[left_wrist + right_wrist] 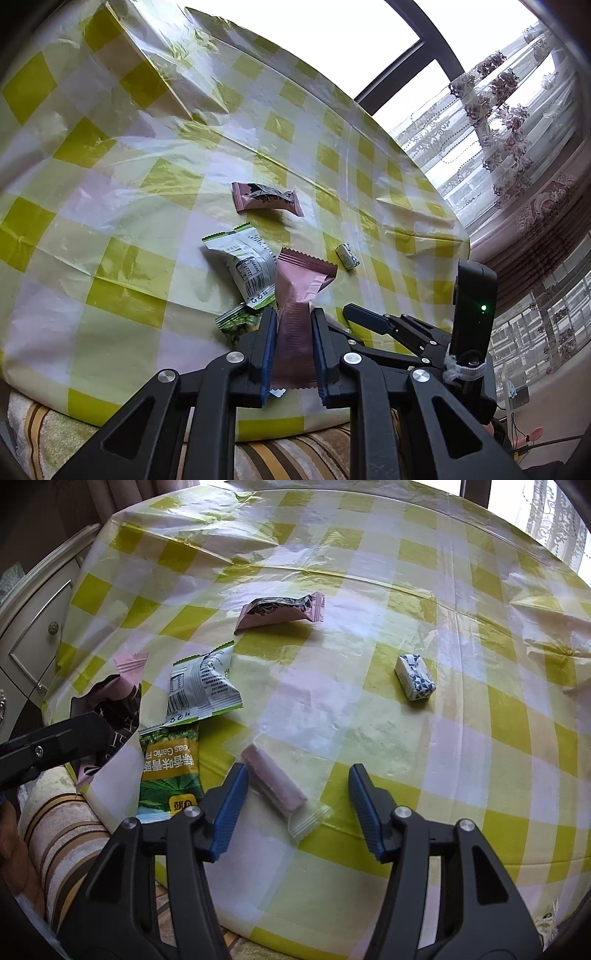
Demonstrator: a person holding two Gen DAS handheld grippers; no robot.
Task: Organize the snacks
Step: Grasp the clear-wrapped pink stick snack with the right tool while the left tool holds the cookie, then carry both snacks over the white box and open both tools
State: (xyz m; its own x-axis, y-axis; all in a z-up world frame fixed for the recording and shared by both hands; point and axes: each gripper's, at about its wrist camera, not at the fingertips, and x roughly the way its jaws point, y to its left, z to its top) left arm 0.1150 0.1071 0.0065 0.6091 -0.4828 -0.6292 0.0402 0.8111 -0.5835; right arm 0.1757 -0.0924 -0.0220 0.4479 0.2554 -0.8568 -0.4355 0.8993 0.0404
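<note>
Crinkled pink wrapper (295, 314) between left gripper (293, 317) pads.

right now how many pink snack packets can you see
2. One pink packet is clamped in the left hand-held gripper at the table's near edge. The other pink packet lies farther back on the checked tablecloth, apart from the rest. Others may be hidden.

My table (461, 738) is round and wears a crinkled yellow-and-white check cover. On it lie a pink packet (282, 611) at the far middle, a white-and-green packet (203, 685) nearer on the left overlapping a green pea packet (170, 771), a clear-wrapped pink bar (275, 781) at the near edge, and, right, a small blue-patterned block (414, 676), perhaps a candy.
</note>
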